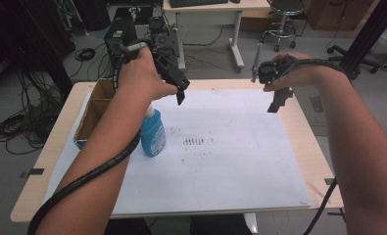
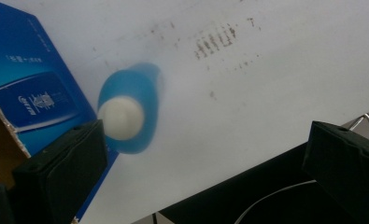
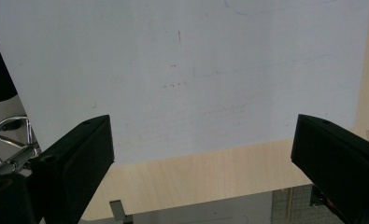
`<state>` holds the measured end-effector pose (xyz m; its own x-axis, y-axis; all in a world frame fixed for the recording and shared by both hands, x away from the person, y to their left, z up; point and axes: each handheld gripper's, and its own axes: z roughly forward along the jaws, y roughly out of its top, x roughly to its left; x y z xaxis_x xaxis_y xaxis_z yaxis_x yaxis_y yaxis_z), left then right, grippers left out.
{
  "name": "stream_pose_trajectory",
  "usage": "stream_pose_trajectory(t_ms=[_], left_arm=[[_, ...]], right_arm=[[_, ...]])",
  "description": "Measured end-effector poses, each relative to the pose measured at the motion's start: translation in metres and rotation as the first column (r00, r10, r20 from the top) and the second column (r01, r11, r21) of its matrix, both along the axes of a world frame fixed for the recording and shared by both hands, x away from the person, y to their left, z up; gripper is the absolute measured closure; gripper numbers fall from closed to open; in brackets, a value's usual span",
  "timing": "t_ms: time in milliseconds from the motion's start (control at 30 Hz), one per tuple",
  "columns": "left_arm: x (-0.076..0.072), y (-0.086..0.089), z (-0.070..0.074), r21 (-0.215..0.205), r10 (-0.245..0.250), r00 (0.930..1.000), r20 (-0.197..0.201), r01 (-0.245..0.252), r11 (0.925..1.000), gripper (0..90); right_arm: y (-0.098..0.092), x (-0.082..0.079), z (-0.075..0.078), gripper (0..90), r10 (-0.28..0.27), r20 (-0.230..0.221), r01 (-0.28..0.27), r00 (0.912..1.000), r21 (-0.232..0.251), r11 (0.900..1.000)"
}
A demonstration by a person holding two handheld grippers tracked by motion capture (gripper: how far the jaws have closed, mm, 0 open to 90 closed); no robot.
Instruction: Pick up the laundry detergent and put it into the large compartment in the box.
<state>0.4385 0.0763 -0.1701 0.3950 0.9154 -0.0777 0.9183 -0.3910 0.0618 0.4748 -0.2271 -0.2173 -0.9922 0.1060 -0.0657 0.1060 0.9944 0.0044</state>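
The left tool [image 1: 180,93] is held up in the air above the surface [image 1: 299,147], and its jaws are wide apart with nothing between them. The blue bottle [image 1: 153,134] stands upright on the white sheet [image 1: 230,166], just below this tool and right beside the open cardboard box [image 1: 90,115]. In the left gripper view the bottle's white cap [image 2: 122,117] sits close to one jaw but does not touch it. The right tool [image 1: 278,104] hangs over the far right side of the sheet, also wide open and holding nothing
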Motion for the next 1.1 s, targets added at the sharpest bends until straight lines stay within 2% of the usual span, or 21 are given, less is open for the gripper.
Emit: stream_pose_trajectory(t_ms=[267,767,1100], left_arm=[[0.005,0.012,-0.006,0.011,-0.004,1.0,-0.005,0.004,0.9999,0.2],[0.01,0.023,-0.018,0.025,-0.014,0.9998,-0.011,0.014,0.9996,0.2],[0.013,0.03,-0.032,0.032,-0.009,0.9997,-0.022,0.009,0.9994,0.2]], right_arm=[[0.0,0.0,-0.001,5.9,-0.001,-0.001,0.001,1.0,-0.001,1.0],[0.002,0.0,-0.003,6.0,0.004,-0.003,-0.004,1.0,-0.005,1.0],[0.003,-0.001,-0.006,6.0,0.007,-0.006,-0.007,1.0,-0.006,1.0]])
